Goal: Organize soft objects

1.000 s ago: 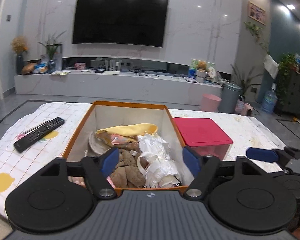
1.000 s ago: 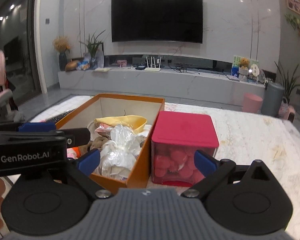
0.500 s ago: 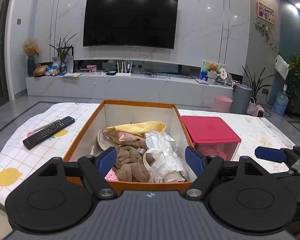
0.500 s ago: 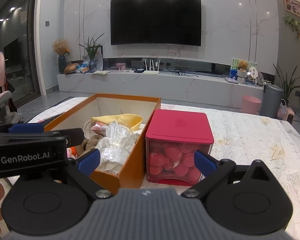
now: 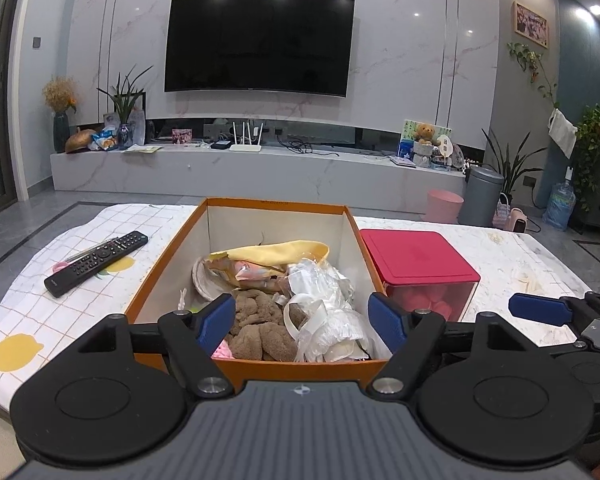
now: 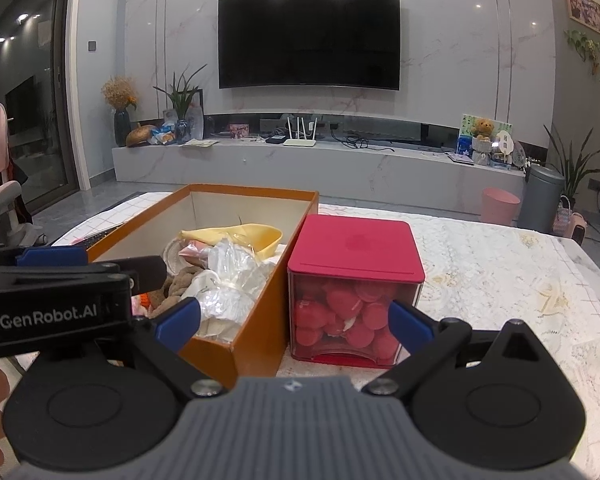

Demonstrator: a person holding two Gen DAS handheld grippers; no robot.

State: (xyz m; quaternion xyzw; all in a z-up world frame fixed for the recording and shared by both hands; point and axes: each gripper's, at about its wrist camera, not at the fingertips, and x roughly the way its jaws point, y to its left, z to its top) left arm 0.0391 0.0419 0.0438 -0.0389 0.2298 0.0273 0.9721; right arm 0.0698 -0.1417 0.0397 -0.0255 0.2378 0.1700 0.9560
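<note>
An open orange box (image 5: 162, 276) (image 6: 256, 340) on the table holds soft things: a yellow cloth (image 5: 278, 252), a brown plush (image 5: 260, 326) and crinkled white plastic wrap (image 5: 324, 312) (image 6: 228, 276). Right of it stands a clear box with a red lid (image 5: 416, 256) (image 6: 356, 248), full of red balls (image 6: 340, 316). My left gripper (image 5: 302, 322) is open and empty, just before the orange box's near end. My right gripper (image 6: 294, 322) is open and empty, in front of the red-lidded box.
A black remote (image 5: 96, 262) lies on the checked tablecloth (image 5: 28, 300) left of the orange box. Behind the table are a TV (image 5: 260, 40), a low marble console (image 5: 260, 172), a pink bin (image 5: 444, 206) and a grey bin (image 5: 480, 196).
Both grippers have pulled back and levelled a little, so the boxes look slightly farther and lower. Both stay open and empty. Nothing on the table has moved.
</note>
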